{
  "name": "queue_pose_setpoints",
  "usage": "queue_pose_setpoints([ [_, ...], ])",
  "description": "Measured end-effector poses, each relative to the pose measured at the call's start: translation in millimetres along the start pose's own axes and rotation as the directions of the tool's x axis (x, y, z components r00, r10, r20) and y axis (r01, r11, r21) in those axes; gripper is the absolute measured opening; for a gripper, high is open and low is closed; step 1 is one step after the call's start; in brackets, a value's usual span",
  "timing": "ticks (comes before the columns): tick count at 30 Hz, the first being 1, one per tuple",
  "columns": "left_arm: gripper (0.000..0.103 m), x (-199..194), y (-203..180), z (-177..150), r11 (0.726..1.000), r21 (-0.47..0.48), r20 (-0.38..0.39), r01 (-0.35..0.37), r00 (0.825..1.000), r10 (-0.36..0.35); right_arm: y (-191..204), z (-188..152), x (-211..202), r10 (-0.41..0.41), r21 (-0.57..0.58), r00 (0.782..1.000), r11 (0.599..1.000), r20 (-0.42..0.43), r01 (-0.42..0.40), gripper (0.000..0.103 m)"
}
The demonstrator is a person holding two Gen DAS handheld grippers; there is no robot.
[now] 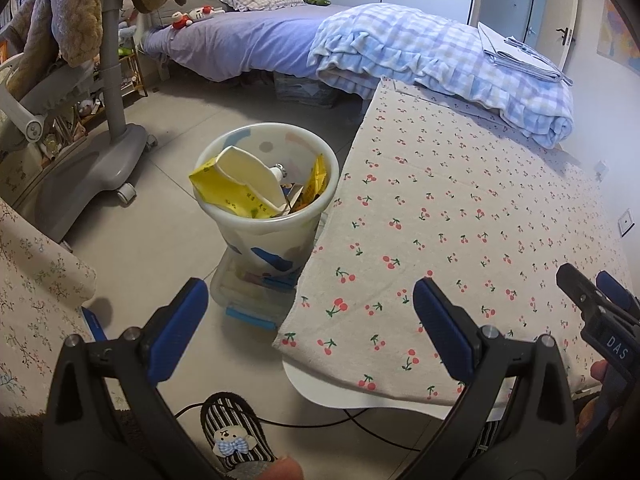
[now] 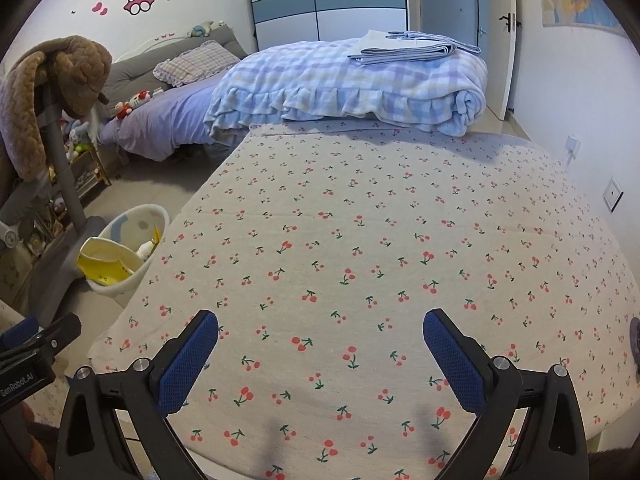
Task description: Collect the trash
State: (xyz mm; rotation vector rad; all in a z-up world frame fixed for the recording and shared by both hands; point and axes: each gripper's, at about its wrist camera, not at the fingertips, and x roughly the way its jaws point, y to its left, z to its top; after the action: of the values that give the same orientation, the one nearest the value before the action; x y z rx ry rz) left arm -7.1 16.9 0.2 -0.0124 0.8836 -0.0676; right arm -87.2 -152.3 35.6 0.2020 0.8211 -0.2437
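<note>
A white trash bin point(image 1: 266, 216) with pastel patches stands on the floor against the table's left edge. It holds a yellow and white carton point(image 1: 236, 184), orange wrappers point(image 1: 316, 180) and other scraps. It also shows in the right wrist view point(image 2: 128, 240). My left gripper point(image 1: 310, 292) is open and empty, above the floor and the table's near left corner, nearer than the bin. My right gripper point(image 2: 320, 326) is open and empty, over the cherry-print tablecloth point(image 2: 360, 240). The right gripper also shows at the right edge of the left wrist view point(image 1: 592, 296).
A folded blue checked blanket point(image 2: 352, 84) lies at the table's far end. A grey rolling stand point(image 1: 108, 140) draped with plush stands left of the bin. A bed point(image 1: 240, 40) is behind. A striped slipper point(image 1: 234, 432) and a cable lie on the floor below my left gripper.
</note>
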Motion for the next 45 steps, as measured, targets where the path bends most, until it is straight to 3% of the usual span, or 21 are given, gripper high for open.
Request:
queue_pose_setpoints([
  [45,0.102,-1.6,-2.9,0.9,1.0,-0.001,0.013,0.013,1.0,-0.013,1.2,-1.9,0.3,-0.011,0.018,1.0,1.0,0.004,0.011,0.103],
])
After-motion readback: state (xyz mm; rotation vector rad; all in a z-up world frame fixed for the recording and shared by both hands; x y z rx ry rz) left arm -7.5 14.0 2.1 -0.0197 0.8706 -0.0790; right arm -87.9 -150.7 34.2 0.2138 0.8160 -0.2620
